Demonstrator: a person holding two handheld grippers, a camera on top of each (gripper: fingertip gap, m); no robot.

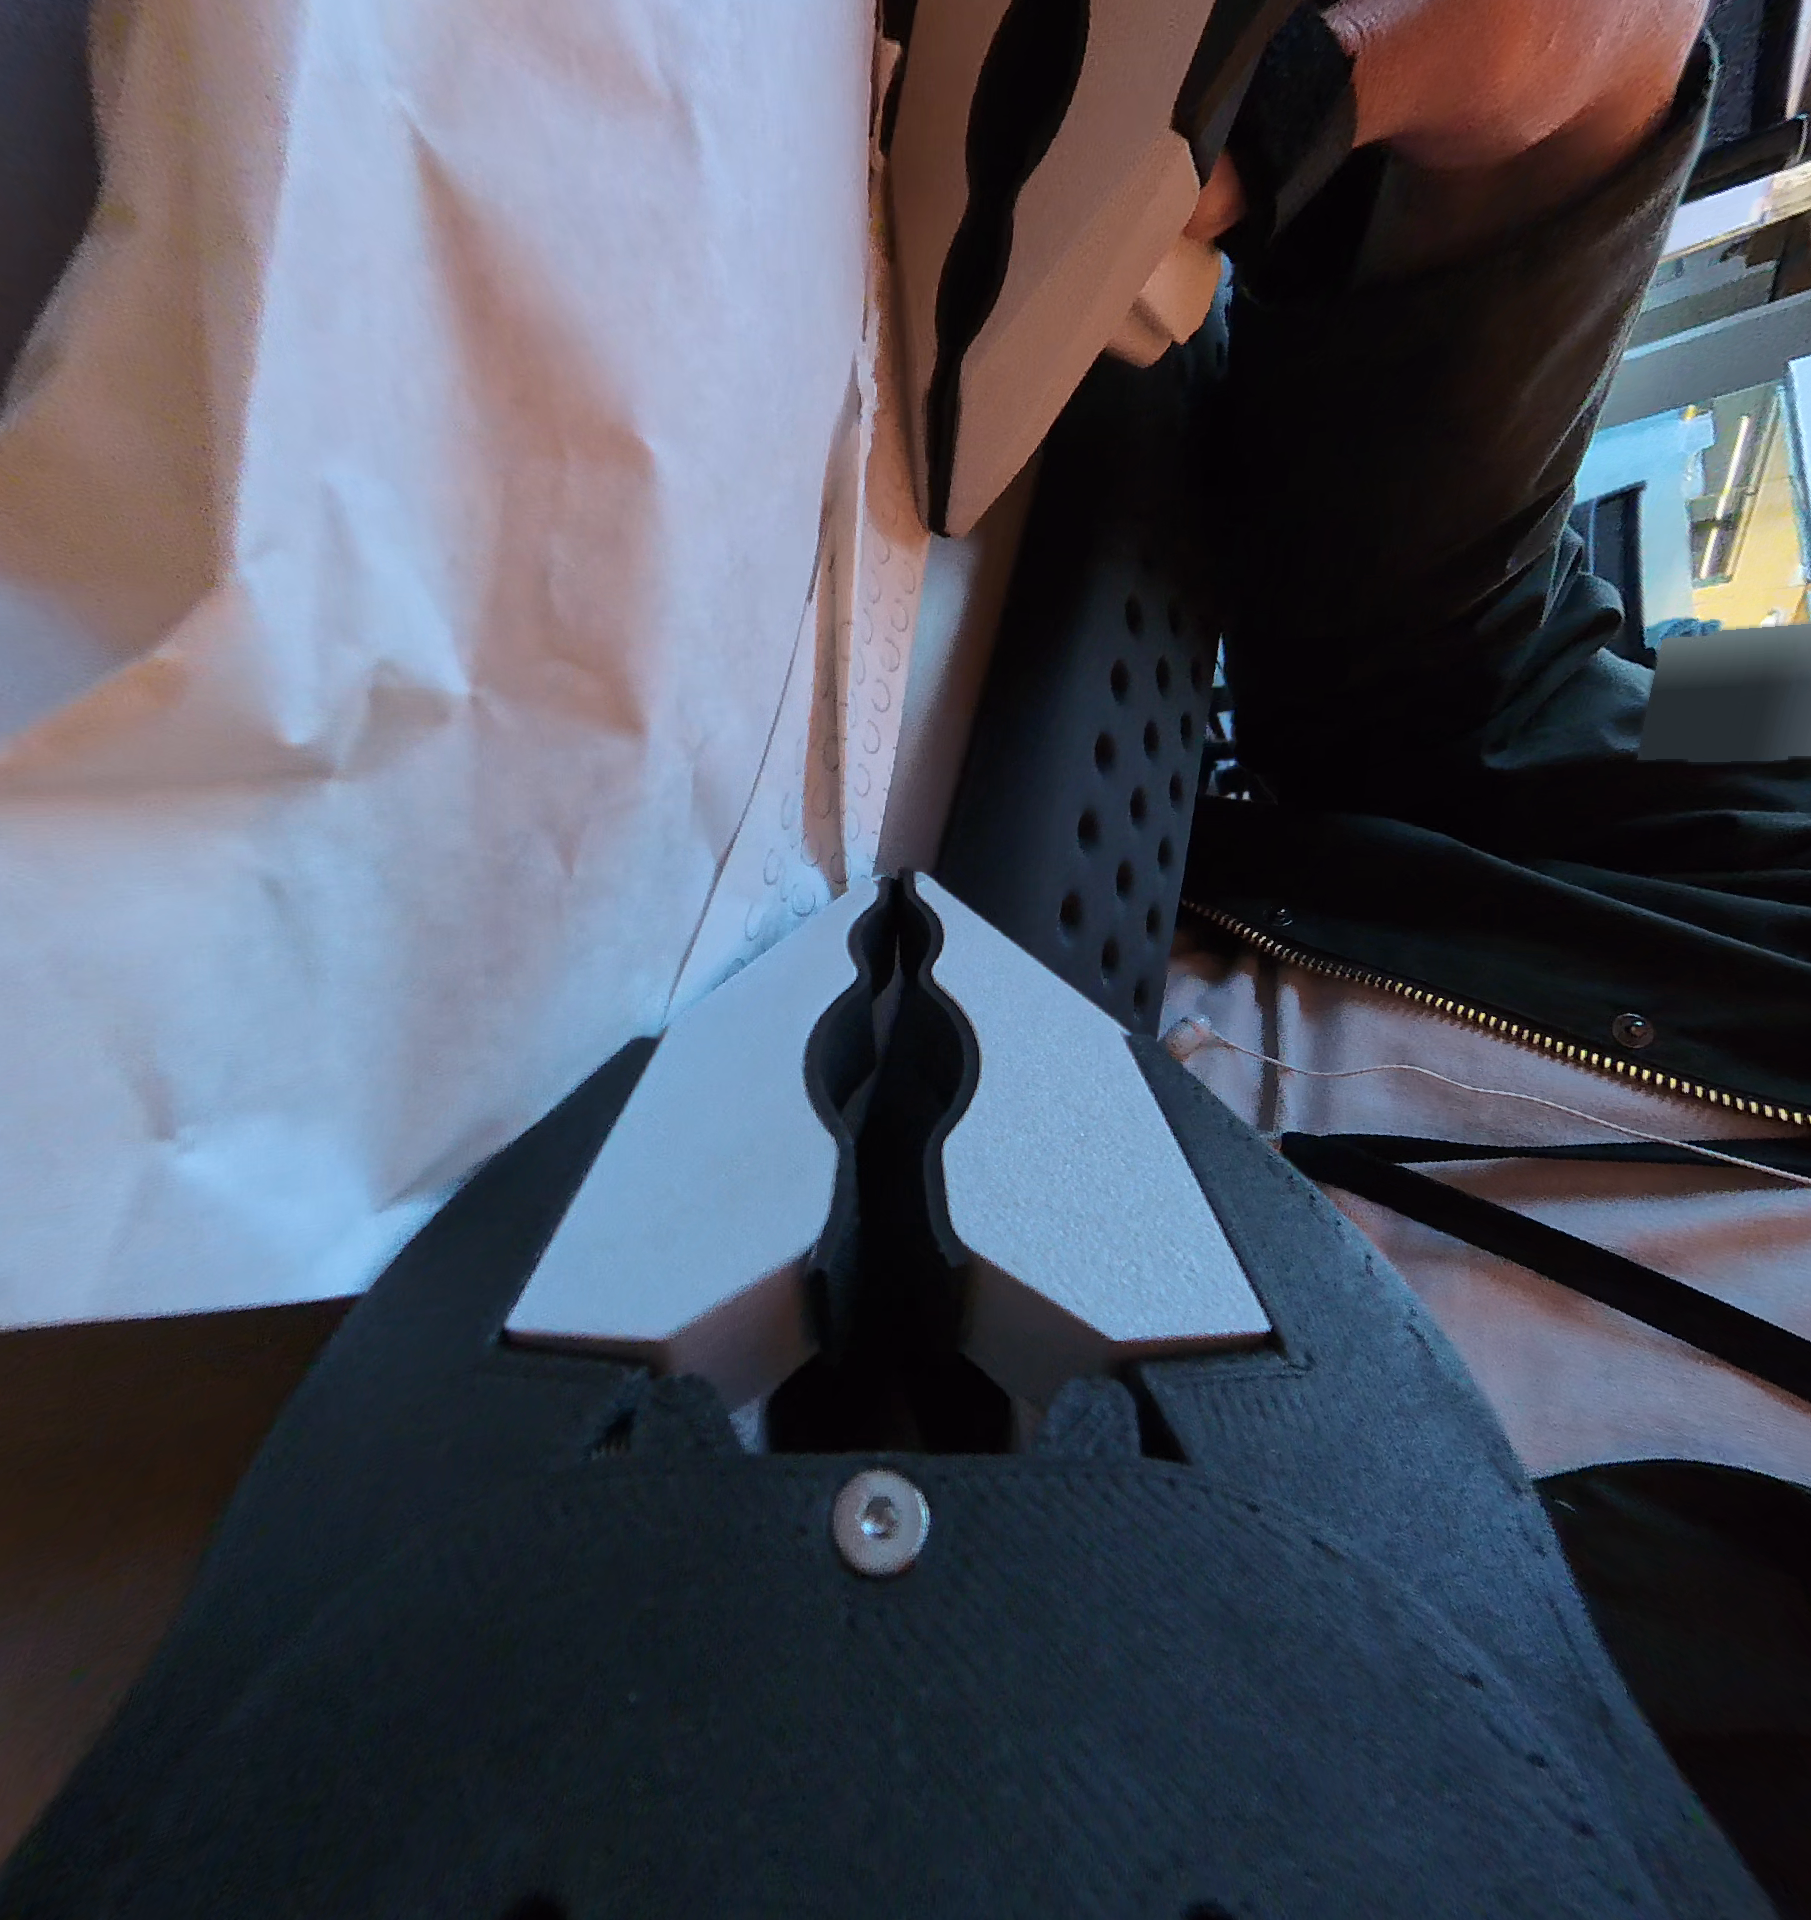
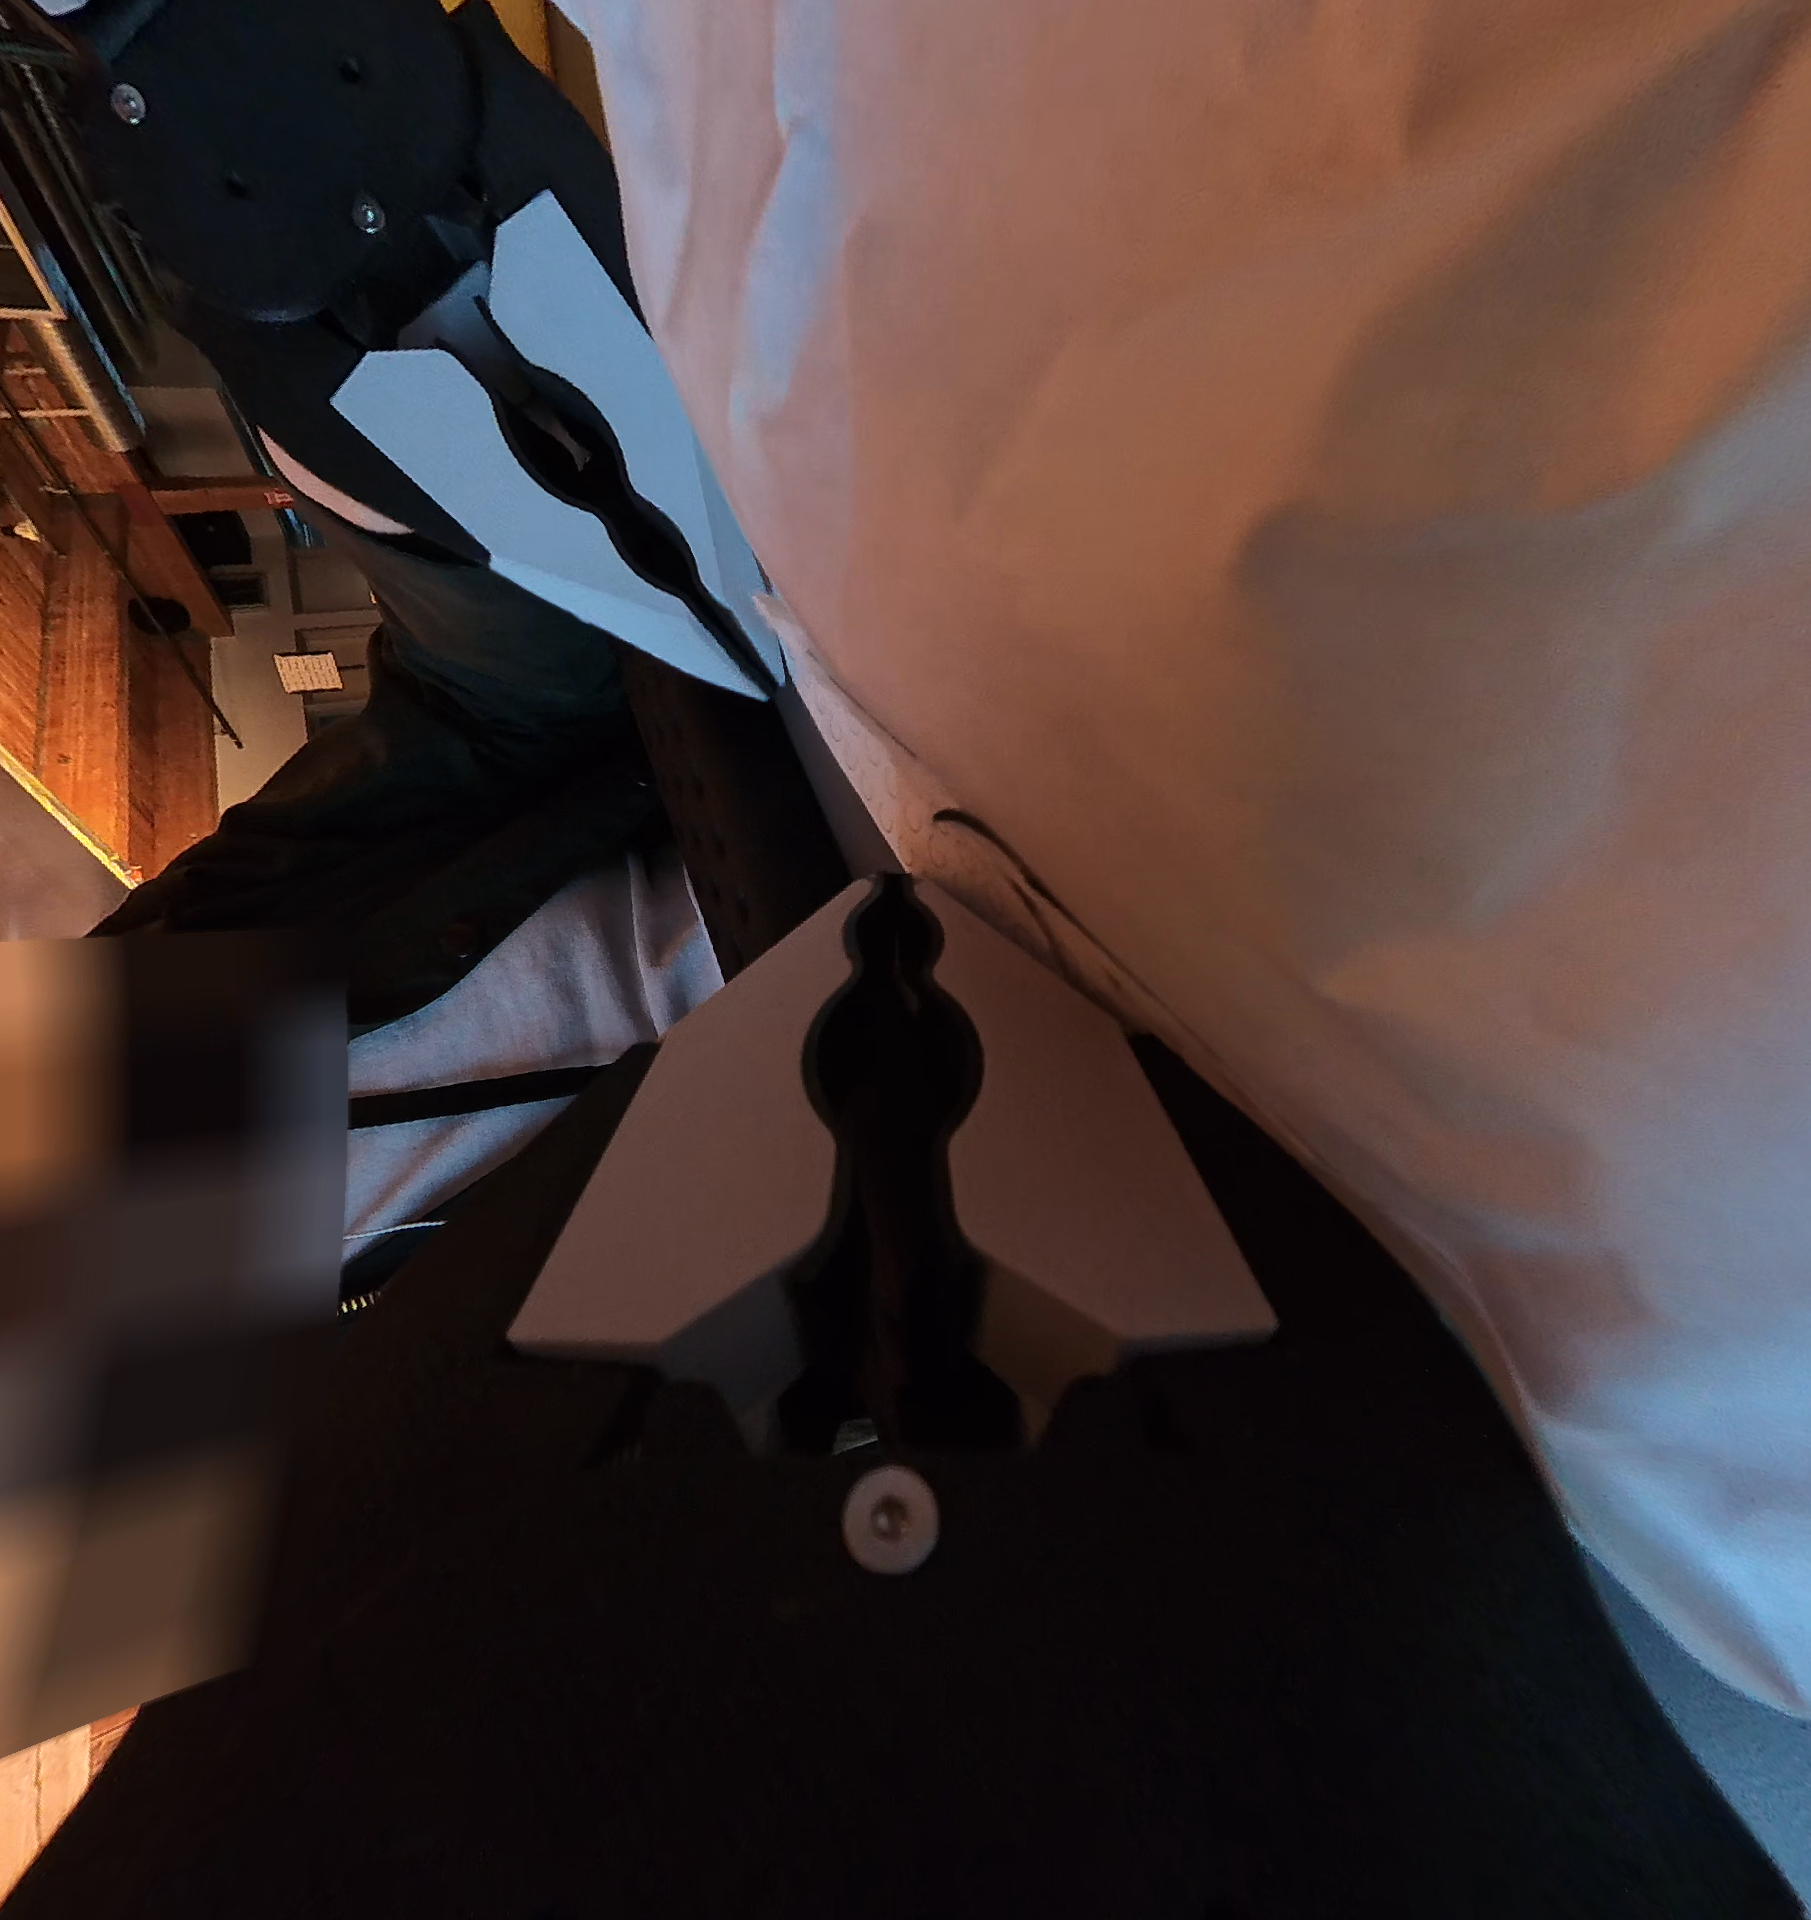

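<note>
A white padded envelope with a bubble-lined strip along one edge fills the left of the left wrist view. My left gripper is shut, pinching that edge at its tips. My right gripper comes in from above and is shut on the same edge farther along. In the right wrist view the envelope fills the right side. My right gripper is shut on its bubble-lined edge. The left gripper pinches the edge at upper left. The rest of the envelope is out of frame.
A black perforated panel stands right behind the envelope's edge. A person in a dark zipped jacket and light trousers is close on the right. Wooden walls and shelves show far off. There is about 7 centimeters between the tips of the two grippers.
</note>
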